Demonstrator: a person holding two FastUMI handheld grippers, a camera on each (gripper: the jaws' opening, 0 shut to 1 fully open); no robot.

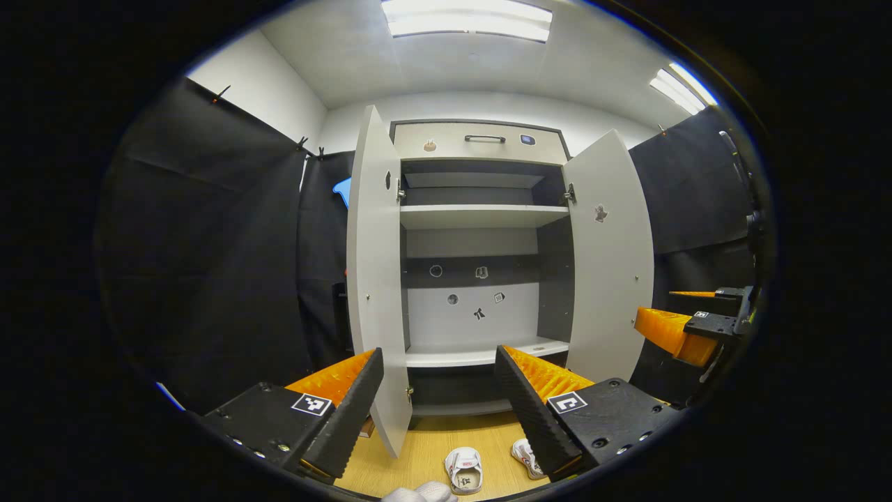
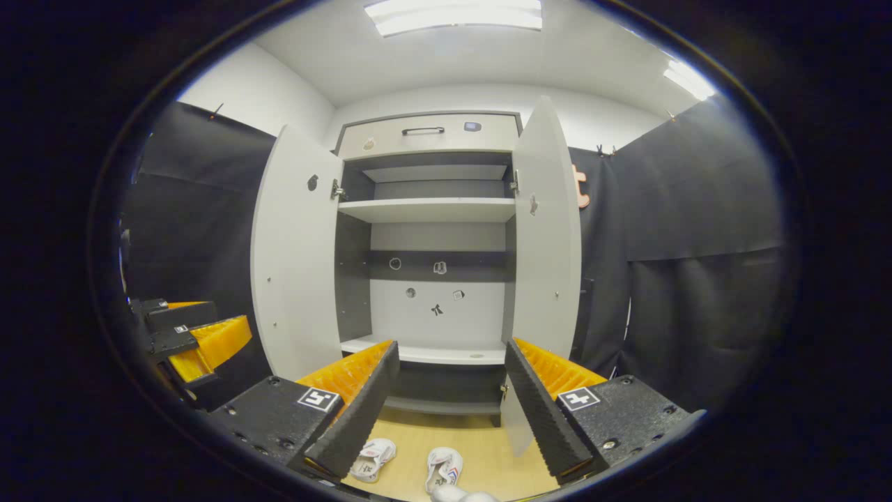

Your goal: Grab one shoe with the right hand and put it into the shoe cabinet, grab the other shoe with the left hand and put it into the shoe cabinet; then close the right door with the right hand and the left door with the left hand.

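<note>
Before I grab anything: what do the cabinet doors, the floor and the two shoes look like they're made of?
Cabinet doors: probably laminated board, smooth matte pale grey, flat with thin edges. Floor: wood or wood-look laminate, with faint grain and a slight sheen. Shoes: white, soft-looking uppers, perhaps canvas or synthetic; too small to tell.

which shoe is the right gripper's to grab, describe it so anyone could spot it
Find the tall open shoe cabinet and look down to the wooden floor before it. Of the two white shoes there, take the right shoe, lying alongside the left shoe.

The left gripper [image 1: 439, 390] and the right gripper [image 2: 449, 380] have black bodies with small screws. Each body carries a square black-and-white marker.
</note>
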